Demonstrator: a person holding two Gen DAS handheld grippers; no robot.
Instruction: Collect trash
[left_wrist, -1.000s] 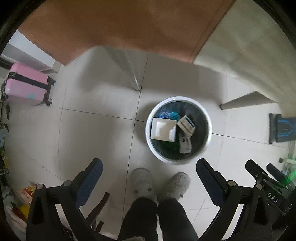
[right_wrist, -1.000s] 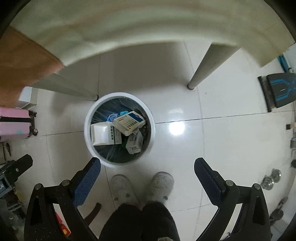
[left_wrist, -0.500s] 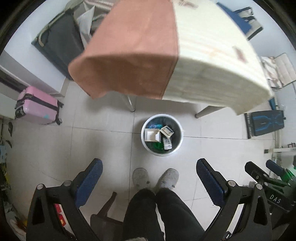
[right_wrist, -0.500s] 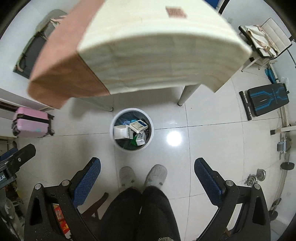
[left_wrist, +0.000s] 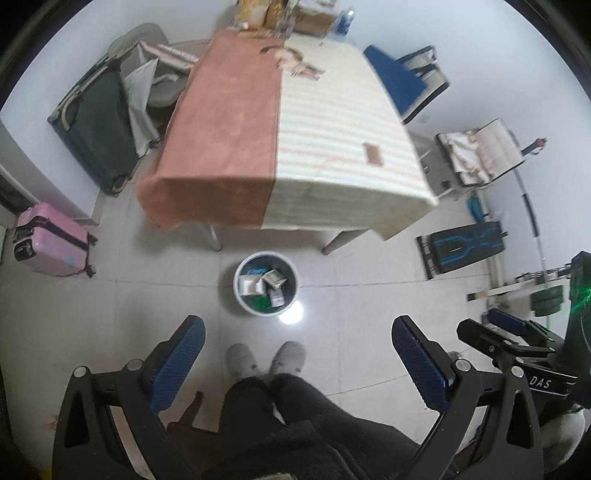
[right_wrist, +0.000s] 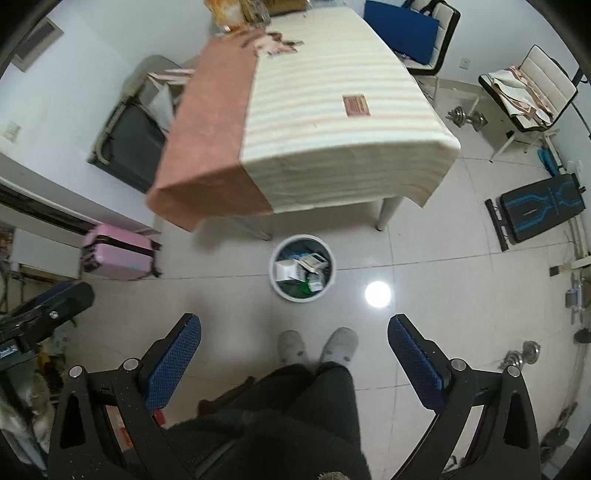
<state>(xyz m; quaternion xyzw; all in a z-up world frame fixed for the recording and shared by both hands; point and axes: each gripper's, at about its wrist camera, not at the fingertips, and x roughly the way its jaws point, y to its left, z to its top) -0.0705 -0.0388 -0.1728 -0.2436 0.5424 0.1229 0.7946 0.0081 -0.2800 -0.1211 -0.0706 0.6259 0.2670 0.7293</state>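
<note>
A round white trash bin (left_wrist: 242, 295) with a dark liner stands on the tiled floor in front of the table. It holds small cartons and paper boxes (left_wrist: 274, 279). It also shows in the right wrist view (right_wrist: 275, 286). My left gripper (left_wrist: 297, 363) is open and empty, high above the floor. My right gripper (right_wrist: 293, 360) is open and empty at a similar height. A small reddish patch (right_wrist: 355, 105) lies on the striped tablecloth, and crumpled pinkish scraps (right_wrist: 277, 43) lie at the table's far end.
The table (right_wrist: 332, 122) has a brown and a cream-striped cloth. A pink suitcase (left_wrist: 48, 240) and a black folded cot (left_wrist: 98, 133) stand left. Chairs (right_wrist: 532, 92), a workout bench (right_wrist: 539, 214) and dumbbells (right_wrist: 465, 119) are right. My slippered feet (left_wrist: 266, 358) stand before the bin.
Both grippers have risen far above the bin and drawn back. The bin looks much smaller and the whole tabletop has come into view. Both stay open.
</note>
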